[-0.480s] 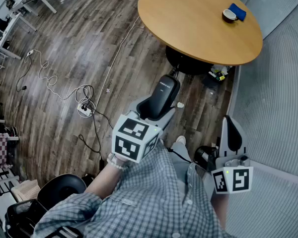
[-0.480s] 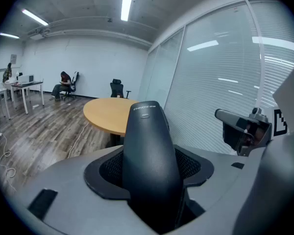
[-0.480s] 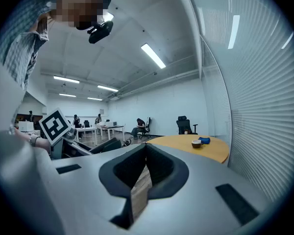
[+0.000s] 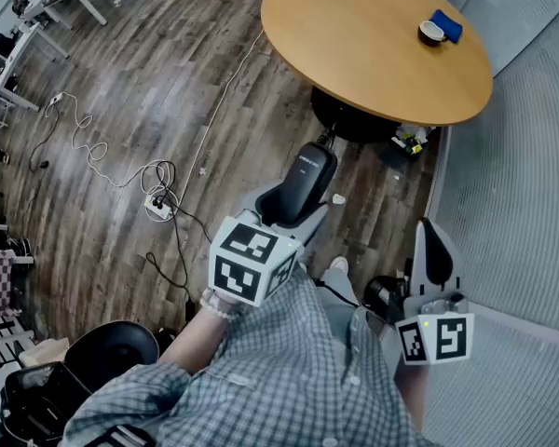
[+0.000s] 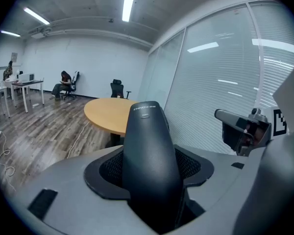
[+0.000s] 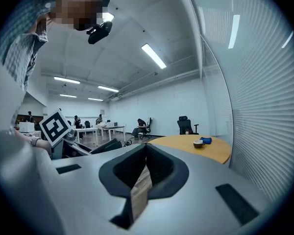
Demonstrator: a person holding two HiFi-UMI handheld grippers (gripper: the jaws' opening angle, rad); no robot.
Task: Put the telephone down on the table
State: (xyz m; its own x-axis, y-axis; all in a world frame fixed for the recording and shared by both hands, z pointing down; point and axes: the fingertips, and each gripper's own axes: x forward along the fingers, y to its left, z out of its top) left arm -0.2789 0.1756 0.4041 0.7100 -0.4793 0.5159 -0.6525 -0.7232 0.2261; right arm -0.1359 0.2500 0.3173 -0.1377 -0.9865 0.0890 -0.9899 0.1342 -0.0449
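Observation:
The telephone (image 4: 305,177) is a black handset, held upright above the wooden floor. My left gripper (image 4: 296,208) is shut on its lower part, and its rounded top sticks out past the jaws. In the left gripper view the telephone (image 5: 149,151) fills the gap between the jaws. Beyond it stands the round wooden table (image 4: 373,45), some way ahead and apart from the handset. My right gripper (image 4: 435,245) hangs lower right near the blinds, shut with nothing in it. In the right gripper view its jaws meet at the tips, and the table (image 6: 183,142) shows behind them.
A cup (image 4: 431,30) and a blue cloth (image 4: 447,20) sit at the table's far right edge. The table's dark base (image 4: 354,119) stands under it. A power strip with cables (image 4: 158,203) lies on the floor to the left. A glass wall with blinds (image 4: 522,203) runs along the right.

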